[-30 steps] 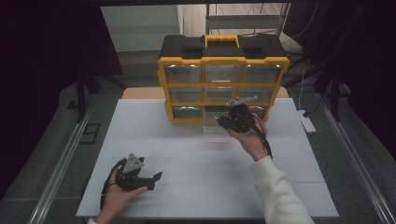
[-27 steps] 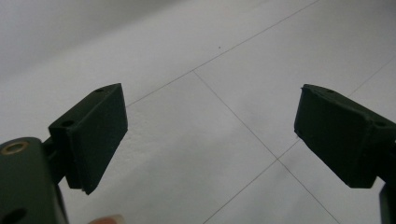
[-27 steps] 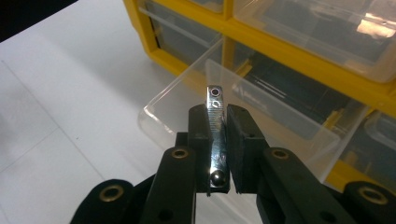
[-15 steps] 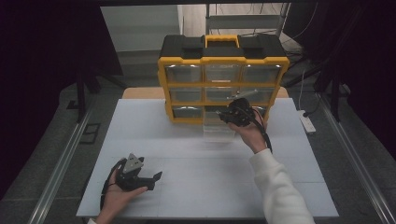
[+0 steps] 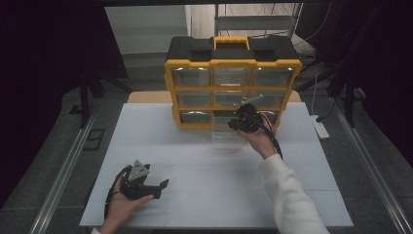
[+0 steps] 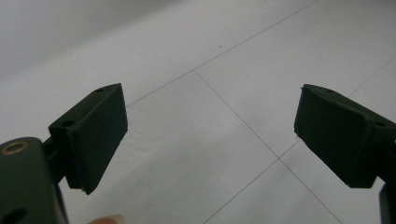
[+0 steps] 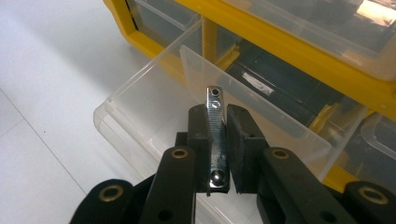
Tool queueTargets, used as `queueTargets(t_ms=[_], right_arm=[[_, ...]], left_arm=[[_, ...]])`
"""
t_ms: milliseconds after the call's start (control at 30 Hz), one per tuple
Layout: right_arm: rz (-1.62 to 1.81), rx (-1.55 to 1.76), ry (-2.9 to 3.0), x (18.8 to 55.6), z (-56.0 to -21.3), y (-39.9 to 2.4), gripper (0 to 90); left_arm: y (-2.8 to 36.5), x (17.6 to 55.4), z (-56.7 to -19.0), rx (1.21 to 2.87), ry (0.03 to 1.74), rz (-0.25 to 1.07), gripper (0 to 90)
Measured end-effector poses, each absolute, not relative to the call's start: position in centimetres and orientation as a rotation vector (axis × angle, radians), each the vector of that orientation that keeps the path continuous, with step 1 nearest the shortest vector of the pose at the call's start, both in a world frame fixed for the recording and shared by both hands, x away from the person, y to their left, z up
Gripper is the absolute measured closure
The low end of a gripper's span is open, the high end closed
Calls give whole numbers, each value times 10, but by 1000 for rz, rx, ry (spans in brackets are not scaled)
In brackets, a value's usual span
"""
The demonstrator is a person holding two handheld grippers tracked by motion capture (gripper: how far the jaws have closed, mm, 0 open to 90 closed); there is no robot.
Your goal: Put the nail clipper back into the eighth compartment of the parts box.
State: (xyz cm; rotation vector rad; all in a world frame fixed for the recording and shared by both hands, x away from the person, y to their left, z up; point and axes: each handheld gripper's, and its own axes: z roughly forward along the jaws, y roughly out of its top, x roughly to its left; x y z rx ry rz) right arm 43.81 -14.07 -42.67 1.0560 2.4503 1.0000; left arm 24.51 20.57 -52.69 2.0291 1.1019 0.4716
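Right gripper (image 7: 218, 140) clamping metal piece (image 7: 215, 135), above clear drawer (image 7: 154, 98)

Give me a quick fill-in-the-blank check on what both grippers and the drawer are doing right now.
1. The right gripper is shut on a small ____ part.
2. The clear drawer below that part is pulled ____ of the yellow organizer.
3. The left gripper has its jaws ____ with nothing between them.
4. The left gripper sits over the white ____.

Missing words: metal; out; open; table
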Motion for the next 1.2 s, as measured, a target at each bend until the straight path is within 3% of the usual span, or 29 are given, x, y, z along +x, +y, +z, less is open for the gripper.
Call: queueTargets(t_ms=[200,333,500,767,1200], right_arm=[[992,1047,2445,439,-428,-141,772],[1026,1086,2417,437,-426,-141,503],[1094,1096,2383,432,-420,-143,317],[1149,1111,2364,424,-416,-145,246],[1192,1024,2411,391,-414,-158,217]], left_arm=[[206,245,-527,2028,1100,473,103],[206,245,-527,2027,1099,473,103],[206,245,-527,2029,1094,471,103],[202,246,-525,2024,1082,470,103],[203,248,-526,2019,1089,458,103]])
